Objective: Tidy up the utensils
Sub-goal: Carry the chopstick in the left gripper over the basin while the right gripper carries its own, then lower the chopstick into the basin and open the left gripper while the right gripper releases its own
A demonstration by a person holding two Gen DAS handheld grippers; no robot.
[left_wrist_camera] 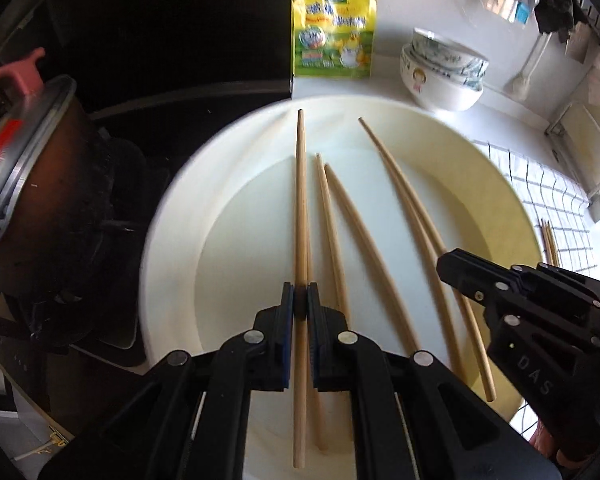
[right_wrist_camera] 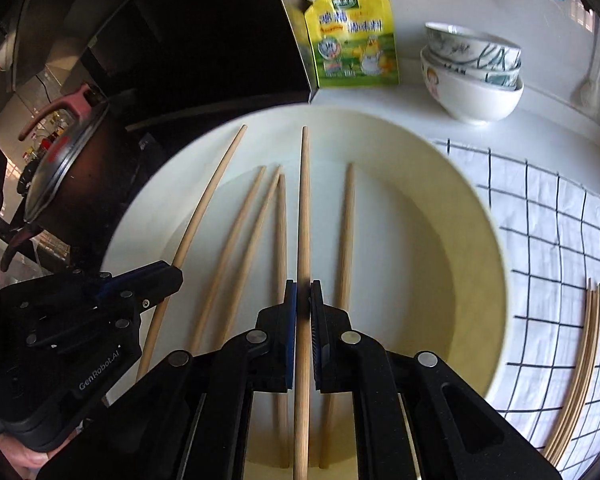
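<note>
A big cream basin holds several loose wooden chopsticks. My left gripper is shut on one chopstick, which runs straight ahead above the basin. In the right wrist view the left gripper shows at the left with that long chopstick. My right gripper is shut on another chopstick. It also shows at the right in the left wrist view, clamped on a curved-looking chopstick. Several chopsticks lie together on a checked cloth.
A yellow pouch stands behind the basin, against a dark steel hob edge. Stacked bowls sit at the back right. A lidded pot with a pink handle is close on the left.
</note>
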